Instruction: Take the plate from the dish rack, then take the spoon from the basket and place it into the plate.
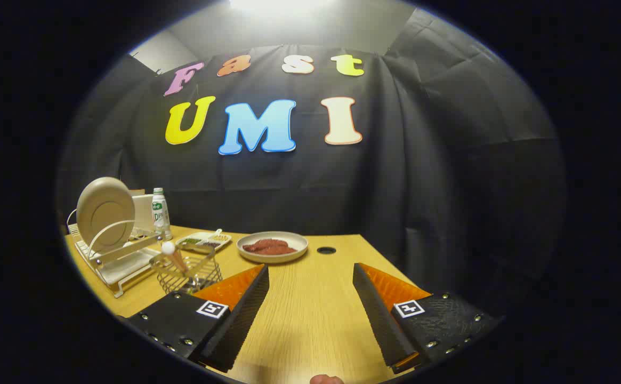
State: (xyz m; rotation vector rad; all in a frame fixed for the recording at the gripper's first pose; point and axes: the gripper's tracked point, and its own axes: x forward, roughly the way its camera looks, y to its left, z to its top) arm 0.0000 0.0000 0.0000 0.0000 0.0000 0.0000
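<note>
Fingers of the gripper (310, 269) are wide apart over the bare table (310, 320). Plate (105, 213) stands in the dish rack (115, 261); spoon (173, 255) sits in the wire basket (190, 274).

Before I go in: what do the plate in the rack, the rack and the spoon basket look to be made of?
Plate: matte beige, likely plastic or melamine; no glaze shine. Dish rack: cream tray, probably plastic, with thin pale hoops, perhaps coated wire. Basket: bare metal wire mesh, see-through. Spoon: pale head, tan handle, possibly wood. Tool open above the wood-grain table.

Tool (310, 269) fingers wide apart, empty
</note>
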